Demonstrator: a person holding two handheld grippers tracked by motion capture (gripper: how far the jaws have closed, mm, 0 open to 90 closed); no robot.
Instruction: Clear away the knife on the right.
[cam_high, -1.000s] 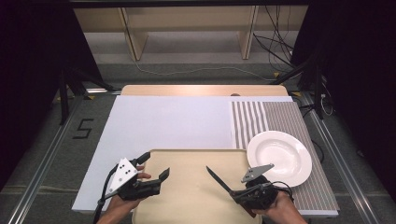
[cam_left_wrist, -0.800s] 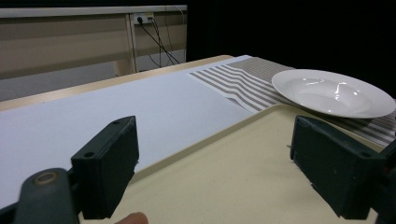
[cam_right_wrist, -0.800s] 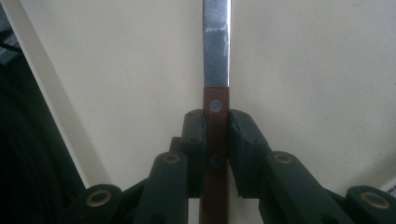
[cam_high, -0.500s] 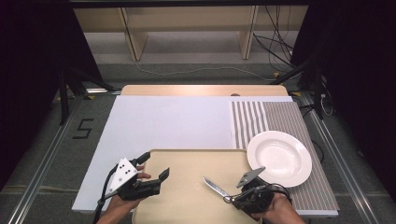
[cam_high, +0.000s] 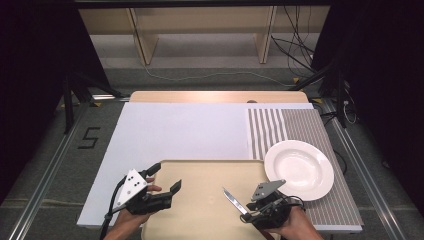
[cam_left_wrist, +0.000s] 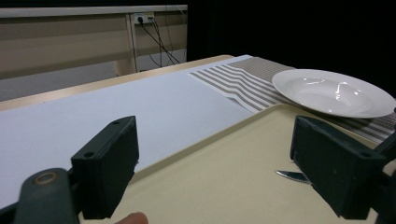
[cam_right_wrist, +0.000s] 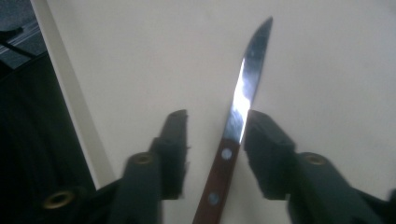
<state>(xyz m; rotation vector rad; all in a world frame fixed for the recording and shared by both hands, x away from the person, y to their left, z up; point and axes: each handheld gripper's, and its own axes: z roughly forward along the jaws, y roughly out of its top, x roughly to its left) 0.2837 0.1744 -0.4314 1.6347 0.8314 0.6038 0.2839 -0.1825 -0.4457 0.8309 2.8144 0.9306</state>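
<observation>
High view: a beige tray (cam_high: 200, 200) sits at the near edge of the table (cam_high: 215, 97), on a white sheet (cam_high: 180, 132). A striped mat (cam_high: 300, 127) covers the table's right side, and a white plate (cam_high: 299, 169) rests on it just beside the tray's right far corner. The left gripper (cam_high: 165, 180) is over the tray's left edge, jaws wide apart and holding nothing. The right gripper (cam_high: 248, 212) is over the tray near its near right corner, with a knife (cam_high: 233, 200) pointing from it toward the tray's middle.

Left gripper view: the left gripper's (cam_left_wrist: 215, 172) jaws stand wide over the tray (cam_left_wrist: 224, 172). The knife tip (cam_left_wrist: 292, 176) lies on the tray beside the right-hand jaw; the plate (cam_left_wrist: 334, 92) is beyond, on the mat (cam_left_wrist: 243, 81).

Right gripper view: the right gripper (cam_right_wrist: 215, 126) has its jaws narrowly apart either side of the knife (cam_right_wrist: 236, 121), where blade meets wooden handle. One jaw is at the blade's edge; the other shows a gap. The knife lies on the tray (cam_right_wrist: 140, 60), near its edge.
</observation>
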